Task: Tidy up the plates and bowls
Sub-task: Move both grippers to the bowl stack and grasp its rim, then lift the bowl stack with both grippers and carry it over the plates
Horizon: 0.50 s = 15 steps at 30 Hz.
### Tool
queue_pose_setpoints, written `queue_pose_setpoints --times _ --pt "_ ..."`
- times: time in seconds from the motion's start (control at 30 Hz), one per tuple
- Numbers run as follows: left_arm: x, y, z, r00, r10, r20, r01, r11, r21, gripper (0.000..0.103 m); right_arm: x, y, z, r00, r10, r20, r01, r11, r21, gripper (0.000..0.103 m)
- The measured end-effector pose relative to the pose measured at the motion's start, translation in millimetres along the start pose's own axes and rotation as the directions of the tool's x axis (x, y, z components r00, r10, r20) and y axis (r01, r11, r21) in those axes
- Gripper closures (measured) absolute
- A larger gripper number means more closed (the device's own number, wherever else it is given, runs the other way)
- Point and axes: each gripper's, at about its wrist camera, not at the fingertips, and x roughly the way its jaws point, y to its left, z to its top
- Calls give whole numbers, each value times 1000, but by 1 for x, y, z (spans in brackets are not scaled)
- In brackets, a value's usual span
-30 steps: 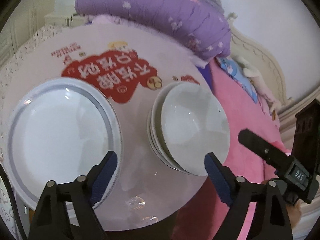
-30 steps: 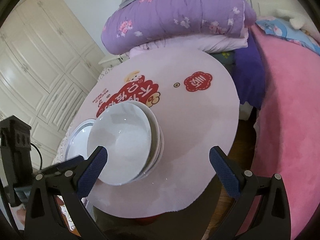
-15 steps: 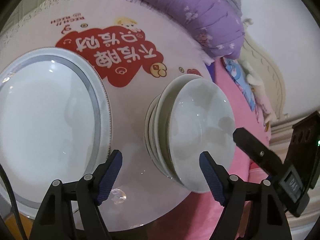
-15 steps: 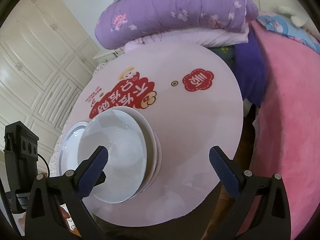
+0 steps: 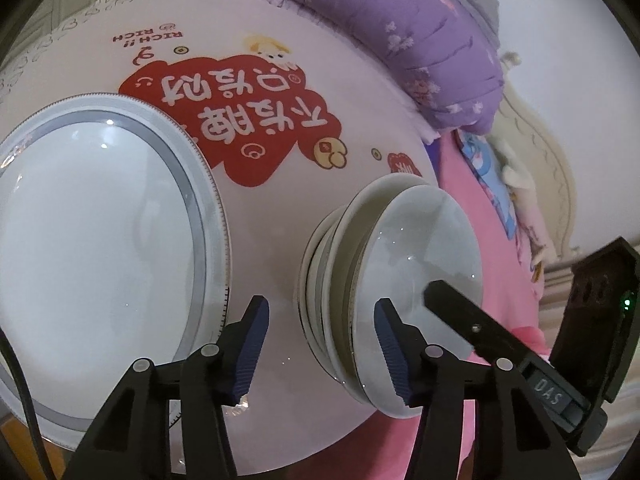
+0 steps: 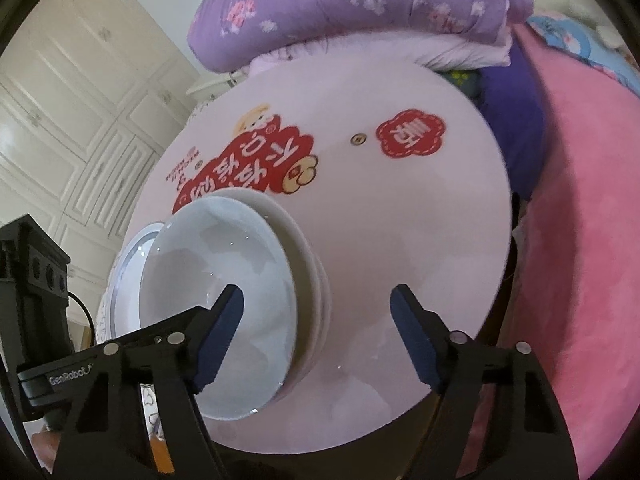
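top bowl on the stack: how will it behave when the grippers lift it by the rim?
The top bowl looks glazed and glossy, so probably slippery against the pads. It is likely rigid but chippable. It sits nested and off-centre on the bowl stack, so it may drag or tilt the ones beneath.

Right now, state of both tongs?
Left tongs: closing, straddling the near rim of the stacked bowls, pads not yet on it.
Right tongs: closing around the stack's rim on its side, holding nothing.
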Motion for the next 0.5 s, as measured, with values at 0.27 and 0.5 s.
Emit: queue_pose_setpoints --times 0.27,0.5 --pt "14 -2 8 997 -12 -82 11 1000 -14 69 23 2 0 994 71 -82 -70 997 27 54" --pt "16 -7 16 994 15 -108 -18 999 -28 70 18 9 1 997 24 -73 -23 999 23 60"
